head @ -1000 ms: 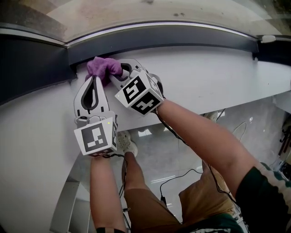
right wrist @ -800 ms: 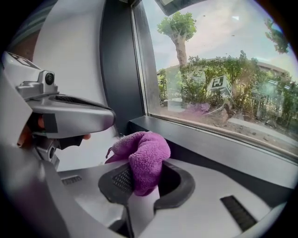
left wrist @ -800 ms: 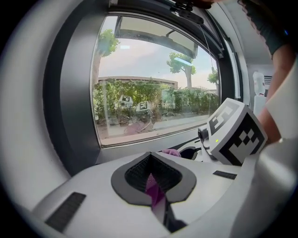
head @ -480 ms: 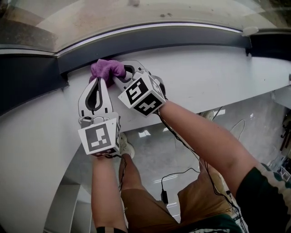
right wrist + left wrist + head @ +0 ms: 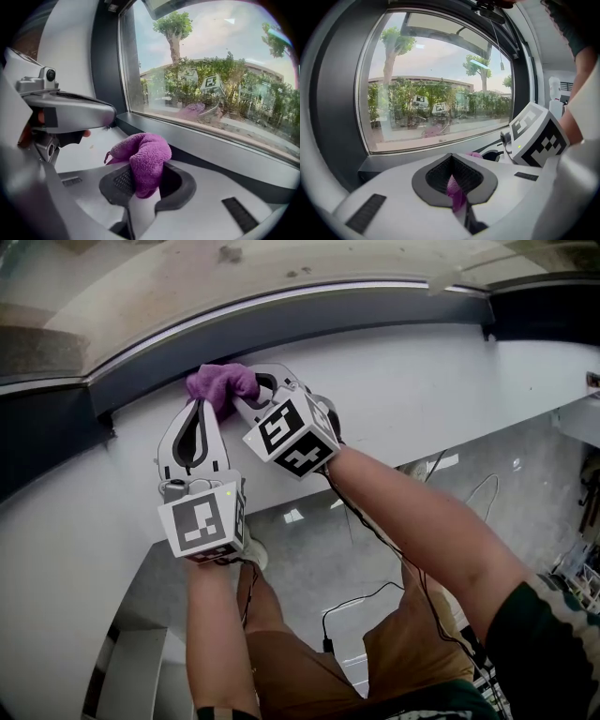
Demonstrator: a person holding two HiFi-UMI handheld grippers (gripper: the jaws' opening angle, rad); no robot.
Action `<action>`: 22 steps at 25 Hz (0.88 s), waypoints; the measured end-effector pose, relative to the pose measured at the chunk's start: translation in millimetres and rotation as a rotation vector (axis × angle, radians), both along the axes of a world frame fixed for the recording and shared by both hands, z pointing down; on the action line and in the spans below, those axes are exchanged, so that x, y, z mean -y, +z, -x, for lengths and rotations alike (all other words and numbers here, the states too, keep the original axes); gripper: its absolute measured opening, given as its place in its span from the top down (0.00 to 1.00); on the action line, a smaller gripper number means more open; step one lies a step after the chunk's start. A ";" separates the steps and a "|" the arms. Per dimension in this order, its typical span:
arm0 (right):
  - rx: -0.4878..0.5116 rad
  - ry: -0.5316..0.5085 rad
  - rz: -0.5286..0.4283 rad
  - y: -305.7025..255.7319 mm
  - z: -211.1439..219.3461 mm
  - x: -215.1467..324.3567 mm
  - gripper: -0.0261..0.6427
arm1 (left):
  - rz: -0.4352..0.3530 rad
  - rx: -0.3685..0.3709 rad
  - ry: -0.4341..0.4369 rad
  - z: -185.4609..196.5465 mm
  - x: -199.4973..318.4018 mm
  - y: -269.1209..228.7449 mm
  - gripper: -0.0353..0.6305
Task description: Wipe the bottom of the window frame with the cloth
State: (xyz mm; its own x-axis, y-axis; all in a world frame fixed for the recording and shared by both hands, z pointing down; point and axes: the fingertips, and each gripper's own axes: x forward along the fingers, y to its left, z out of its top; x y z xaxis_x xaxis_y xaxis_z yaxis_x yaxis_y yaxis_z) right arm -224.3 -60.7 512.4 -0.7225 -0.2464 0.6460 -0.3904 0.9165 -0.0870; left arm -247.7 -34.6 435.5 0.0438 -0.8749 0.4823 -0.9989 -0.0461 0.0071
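A purple cloth (image 5: 221, 382) is bunched on the white sill against the dark bottom rail of the window frame (image 5: 328, 322). My left gripper (image 5: 199, 403) points at it from below and is shut on a fold of it; a purple sliver (image 5: 456, 191) shows between its closed jaws. My right gripper (image 5: 251, 392) comes in from the right, also shut on the cloth (image 5: 143, 157), which bulges up out of its jaws. The two grippers sit side by side, nearly touching. In the right gripper view the bottom rail (image 5: 211, 151) runs just behind the cloth.
The white sill (image 5: 441, 390) stretches far to the right along the curved glass. A dark side piece of the frame (image 5: 47, 442) lies to the left. Below the sill are the person's legs, cables and a glossy floor (image 5: 375, 549).
Both grippers and the cloth have slid to the right along the bottom rail, away from the dark left corner of the frame. Both stay shut on the cloth.
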 end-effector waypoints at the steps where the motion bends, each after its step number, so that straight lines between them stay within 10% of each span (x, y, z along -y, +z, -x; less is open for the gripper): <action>1: 0.001 0.011 0.002 -0.3 -5.8 2.5 0.83 | 0.001 -0.002 0.004 -4.8 2.3 0.6 0.94; 22: -0.007 0.107 -0.010 -5.6 -113.3 44.0 0.83 | 0.011 -0.010 0.086 -99.3 47.0 -5.7 0.94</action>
